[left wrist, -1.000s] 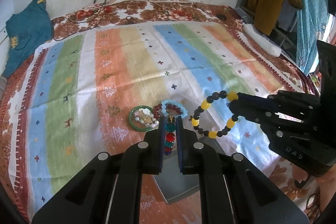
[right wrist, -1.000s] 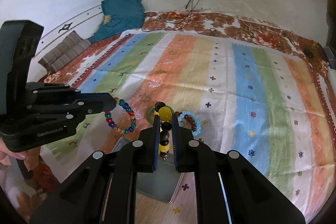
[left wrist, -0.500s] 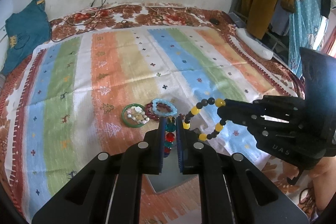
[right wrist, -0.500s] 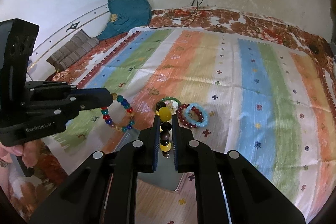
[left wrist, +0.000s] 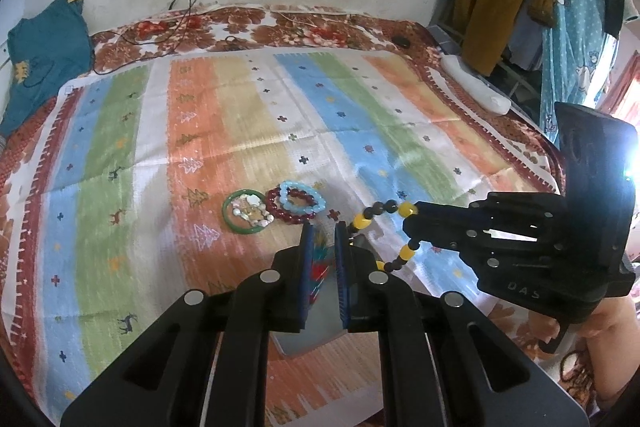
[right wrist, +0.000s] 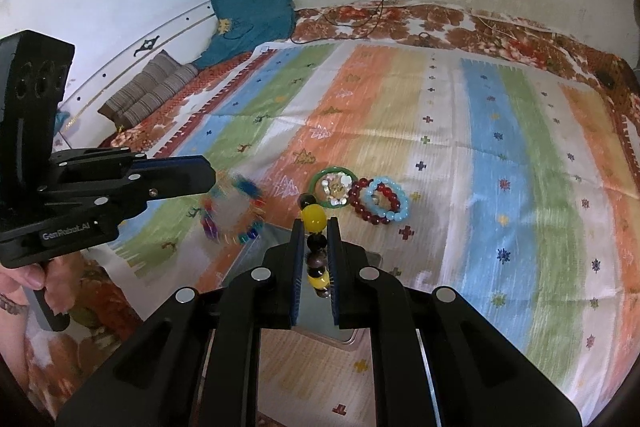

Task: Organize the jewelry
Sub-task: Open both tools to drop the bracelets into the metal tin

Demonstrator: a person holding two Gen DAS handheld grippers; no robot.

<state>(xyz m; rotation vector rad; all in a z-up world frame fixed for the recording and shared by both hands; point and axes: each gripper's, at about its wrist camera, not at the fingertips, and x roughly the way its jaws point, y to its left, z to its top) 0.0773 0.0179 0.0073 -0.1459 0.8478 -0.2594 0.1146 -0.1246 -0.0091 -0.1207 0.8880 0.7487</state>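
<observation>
You worked over a striped cloth (left wrist: 248, 131) on a floral bed (left wrist: 280, 27) against a stained wall. Your left gripper (left wrist: 322, 259) pinched the multicoloured bracelet (right wrist: 232, 211); your right gripper (right wrist: 314, 259) clamped the yellow-and-black bracelet (left wrist: 384, 223), both above the grey tray (right wrist: 360, 323).

**Black handheld grippers, silver screws, bare hands**

The left gripper (right wrist: 204, 179) and right gripper (left wrist: 412, 219) are built of matte black plastic studded with round silver screws. White lettering "GenRobot.AI" is printed on the left body. Blue-lined fingers (right wrist: 298, 263) are seen. Bare skin shows at the left hand (right wrist: 44, 291).
</observation>
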